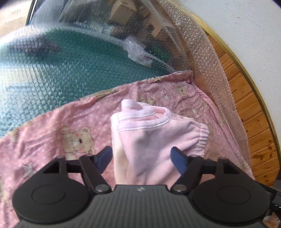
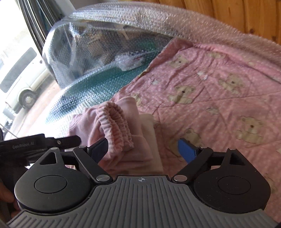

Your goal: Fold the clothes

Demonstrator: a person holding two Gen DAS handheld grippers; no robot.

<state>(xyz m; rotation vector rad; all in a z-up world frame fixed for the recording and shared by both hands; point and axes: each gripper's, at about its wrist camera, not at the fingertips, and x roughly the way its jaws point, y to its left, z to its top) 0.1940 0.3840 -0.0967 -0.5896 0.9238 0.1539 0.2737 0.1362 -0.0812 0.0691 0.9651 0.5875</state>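
Observation:
A small pale pink fleece garment (image 1: pixel 149 138) lies folded on a pink teddy-bear blanket (image 1: pixel 58 122). My left gripper (image 1: pixel 142 157) stands open just above it, its blue fingers (image 1: pixel 178 160) apart on either side of the cloth, not pressing it. In the right wrist view the same garment (image 2: pixel 119 129) shows its elastic cuff (image 2: pixel 116 122). My right gripper (image 2: pixel 142 149) is open too; the left finger (image 2: pixel 98 149) is close to the cuff, the right one hangs over the blanket (image 2: pixel 219 91). The left gripper's body (image 2: pixel 35 145) shows at the left edge.
Bubble wrap (image 1: pixel 66 70) covers a green surface beyond the blanket and drapes up the wooden wall panel (image 1: pixel 245 98). Cardboard boxes (image 1: pixel 123 12) sit behind the wrap. A window with a white vehicle (image 2: pixel 22 82) outside is at left. A hand (image 2: pixel 7 196) shows at the lower left.

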